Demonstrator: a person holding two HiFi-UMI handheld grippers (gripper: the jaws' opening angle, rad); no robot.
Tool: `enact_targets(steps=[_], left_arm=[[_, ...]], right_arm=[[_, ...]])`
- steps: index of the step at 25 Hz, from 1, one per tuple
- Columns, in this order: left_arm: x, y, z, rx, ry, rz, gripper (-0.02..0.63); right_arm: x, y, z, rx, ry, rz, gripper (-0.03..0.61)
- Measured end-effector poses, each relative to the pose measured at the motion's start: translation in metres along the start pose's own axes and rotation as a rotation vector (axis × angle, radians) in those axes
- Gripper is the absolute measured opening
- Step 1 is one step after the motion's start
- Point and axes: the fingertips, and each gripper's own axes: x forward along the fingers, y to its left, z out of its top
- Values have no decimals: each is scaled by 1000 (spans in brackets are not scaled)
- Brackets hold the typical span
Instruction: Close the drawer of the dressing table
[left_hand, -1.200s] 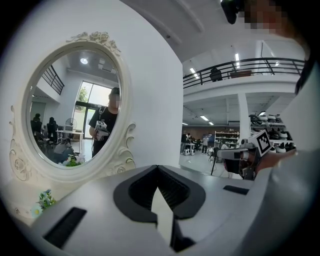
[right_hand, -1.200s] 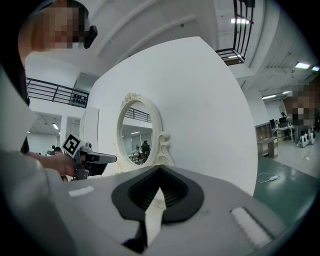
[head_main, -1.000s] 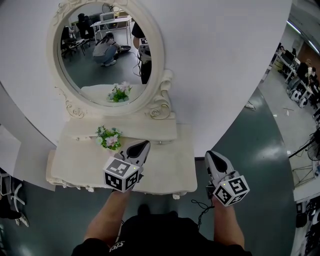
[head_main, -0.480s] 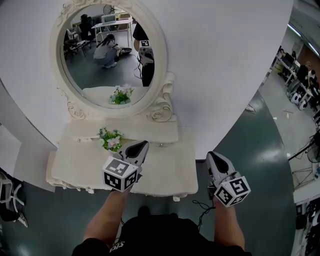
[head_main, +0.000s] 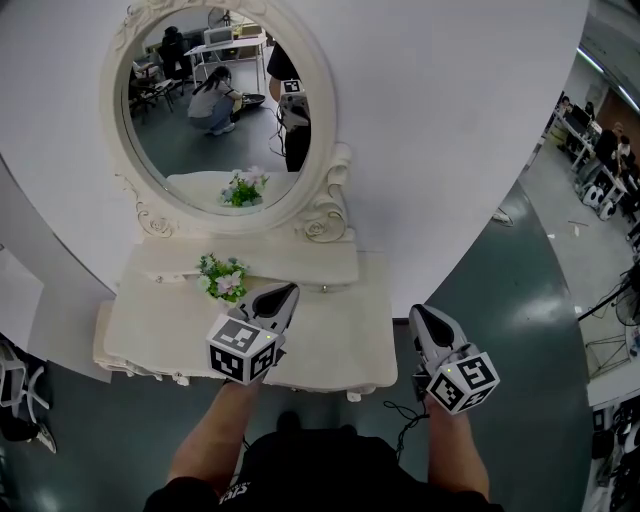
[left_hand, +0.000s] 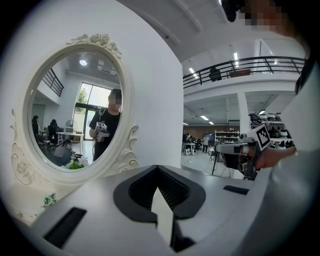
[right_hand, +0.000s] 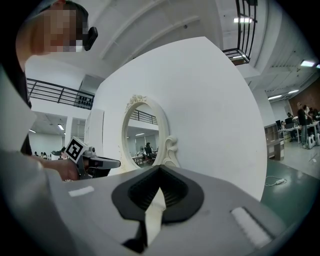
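- Two claws sit nearest, both closed tight with nothing between the jaws. The left claw (head_main: 290, 291) hovers over the middle of the desk (head_main: 335, 340), just inside its front edge. The right claw (head_main: 421, 314) hangs past the desk's right edge, over the floor (head_main: 520, 330).
- One small posy (head_main: 222, 277) of pink flowers and green leaves stands left of centre, close to the back edge and just beside the left claw's tips. Whatever pot holds it cannot be made out. It looks light and easy to knock over.
- One low tier (head_main: 250, 262) runs along the back edge, and the drawer (head_main: 308, 282) appears to sit in its right end, marked by a small knob (head_main: 321, 288). From this steep angle I cannot tell how far it stands out, and its inside is hidden, so no contents show.
- Likely handling: a light, stiff painted wooden box that slides straight. It needs no grasp. The closed claw tips should press flat on the front, right beside the knob, and push squarely toward the wall so it does not skew. The knob looks small and slippery, and the paint may scuff.
- One oval mirror (head_main: 215, 110) in a carved white frame rises behind the tier, against the wall.
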Motion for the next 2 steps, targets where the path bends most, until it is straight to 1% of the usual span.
enact_targets(steps=[2], left_arm=[[0, -1, -1, -1, 1, 0, 5]], right_arm=[[0, -1, -1, 2, 0, 1, 9]])
